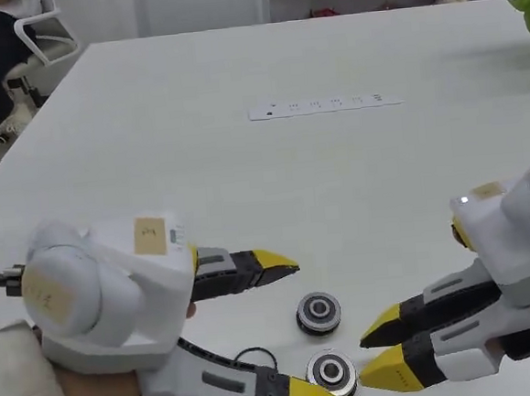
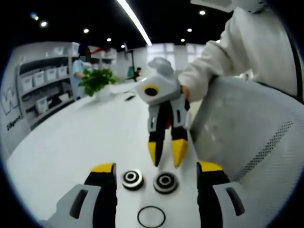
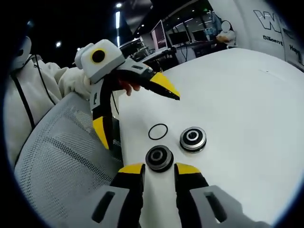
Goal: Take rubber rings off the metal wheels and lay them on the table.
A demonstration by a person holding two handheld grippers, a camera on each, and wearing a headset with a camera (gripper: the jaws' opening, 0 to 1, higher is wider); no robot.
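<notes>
Two metal wheels lie on the white table: the far wheel and the near wheel. A loose black rubber ring lies left of them. My left gripper stands open wide, its jaws either side of the wheels. In the left gripper view the ring lies between its jaws, with the lighter-rimmed wheel and the dark-rimmed wheel beyond. My right gripper is open narrowly and holds nothing. The dark-rimmed wheel lies just ahead of its tips, with the other wheel and the ring farther on.
A white power strip lies farther back on the table. A mesh office chair stands at the table's near edge, and another chair at the far left corner. A potted plant stands near the table's right end.
</notes>
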